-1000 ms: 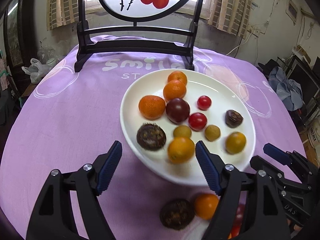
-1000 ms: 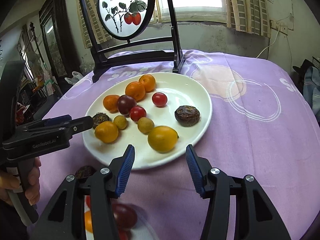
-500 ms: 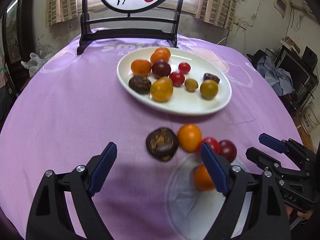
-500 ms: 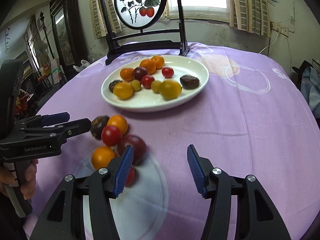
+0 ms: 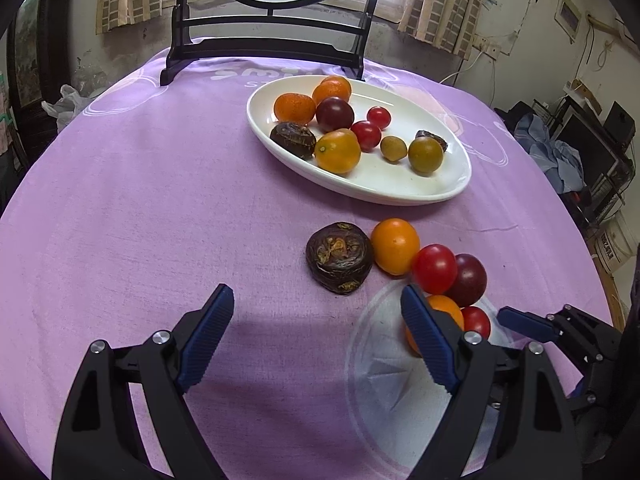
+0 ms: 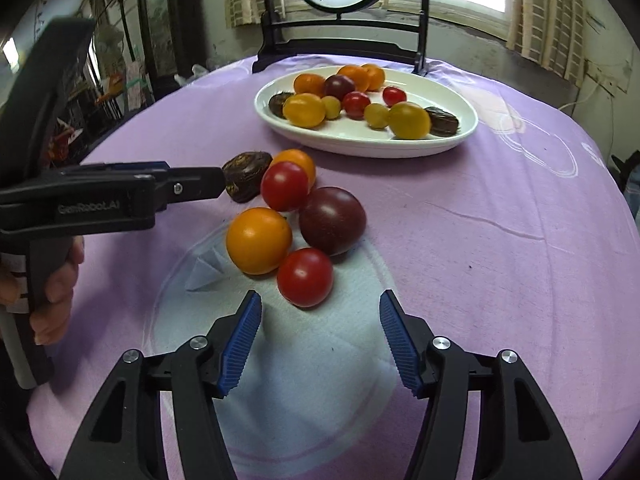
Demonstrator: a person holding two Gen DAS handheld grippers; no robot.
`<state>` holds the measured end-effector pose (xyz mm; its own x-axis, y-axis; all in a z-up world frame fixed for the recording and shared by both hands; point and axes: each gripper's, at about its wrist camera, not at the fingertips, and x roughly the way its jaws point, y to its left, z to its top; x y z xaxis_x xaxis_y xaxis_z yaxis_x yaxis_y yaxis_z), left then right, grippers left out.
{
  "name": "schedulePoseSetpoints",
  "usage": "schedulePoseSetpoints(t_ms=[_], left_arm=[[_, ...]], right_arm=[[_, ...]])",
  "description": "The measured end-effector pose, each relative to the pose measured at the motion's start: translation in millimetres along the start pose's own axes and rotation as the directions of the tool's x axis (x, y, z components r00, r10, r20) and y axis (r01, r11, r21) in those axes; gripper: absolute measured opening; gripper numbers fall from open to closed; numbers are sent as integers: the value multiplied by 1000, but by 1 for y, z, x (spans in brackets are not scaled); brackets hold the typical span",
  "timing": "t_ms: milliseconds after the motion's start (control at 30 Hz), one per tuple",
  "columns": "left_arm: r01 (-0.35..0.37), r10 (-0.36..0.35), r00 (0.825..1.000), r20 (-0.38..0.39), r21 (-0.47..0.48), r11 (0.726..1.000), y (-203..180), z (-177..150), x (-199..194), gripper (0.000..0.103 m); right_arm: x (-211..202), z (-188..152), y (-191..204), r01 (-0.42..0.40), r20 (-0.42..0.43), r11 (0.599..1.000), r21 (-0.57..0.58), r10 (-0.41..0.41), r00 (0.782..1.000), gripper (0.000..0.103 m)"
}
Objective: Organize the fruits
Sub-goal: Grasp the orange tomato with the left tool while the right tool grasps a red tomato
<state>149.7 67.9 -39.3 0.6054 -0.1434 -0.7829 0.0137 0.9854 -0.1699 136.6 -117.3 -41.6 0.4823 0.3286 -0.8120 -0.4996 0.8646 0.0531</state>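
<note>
A round table covered with a purple cloth is seen from both wrist views. Toward its far edge, a white oval plate is set just in front of a black-framed painted screen. In the plate, small oranges, red cherry tomatoes, a dark purple tomato, yellow tomatoes, small green-yellow fruits and two dark brown water chestnuts are gathered.

Nearer the front edge of the table, a loose cluster of fruit is laid on the cloth, apart from the plate. A dark brown water chestnut is placed at the left of the cluster, with an orange tomato touching it. Beside that, a red cherry tomato and a dark purple tomato are pressed together. Closer to the front edge, a second orange tomato and a second red cherry tomato are found on a pale circular print in the cloth.

The left gripper is held above the cloth with its blue-padded fingers spread wide and nothing between them; the water chestnut lies just ahead of the gap. The right gripper is likewise held with its fingers apart and empty, the nearer red cherry tomato lying just ahead of them. In the right wrist view, the left gripper is seen from the side, its tip close to the water chestnut.
</note>
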Motion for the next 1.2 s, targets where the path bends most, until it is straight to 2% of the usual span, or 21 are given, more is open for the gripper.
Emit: schedulePoseSetpoints(t_ms=[67, 133, 200, 233, 533, 767, 867, 1000, 1100, 1200], left_arm=[[11, -11, 1000, -9, -2, 1000, 0, 0, 0, 83], [27, -27, 999, -18, -1, 1000, -1, -1, 0, 83], [36, -36, 999, -20, 4, 999, -3, -1, -1, 83], [39, -38, 999, -19, 7, 999, -4, -1, -1, 84], [54, -53, 998, -13, 45, 998, -15, -6, -5, 85], [93, -92, 996, -15, 67, 993, -23, -9, -7, 85], [114, -114, 993, -13, 102, 988, -32, -12, -8, 85], [115, -111, 993, -29, 175, 978, -49, -20, -3, 85], [112, -108, 994, -33, 190, 975, -54, -23, 2, 85], [107, -103, 994, -35, 198, 974, -56, -25, 5, 77]], right_arm=[[6, 3, 3, 11, -9, 1000, -15, -11, 1000, 60], [9, 5, 4, 19, -5, 999, -26, -19, 1000, 53], [10, 6, 5, 15, 4, 999, -35, -15, 1000, 40], [9, 6, 5, 6, 5, 999, -37, -6, 1000, 30], [-8, 3, -13, -5, 38, 1000, 23, 4, 999, 30], [-7, 3, -33, 57, 27, 996, 68, -59, 998, 30], [-8, 3, -41, 83, 22, 992, 92, -85, 996, 30], [-10, 3, -49, 98, 23, 988, 122, -101, 995, 30], [-11, 2, -49, 98, 23, 988, 123, -101, 995, 30], [-12, 2, -50, 93, 25, 988, 121, -97, 995, 30]])
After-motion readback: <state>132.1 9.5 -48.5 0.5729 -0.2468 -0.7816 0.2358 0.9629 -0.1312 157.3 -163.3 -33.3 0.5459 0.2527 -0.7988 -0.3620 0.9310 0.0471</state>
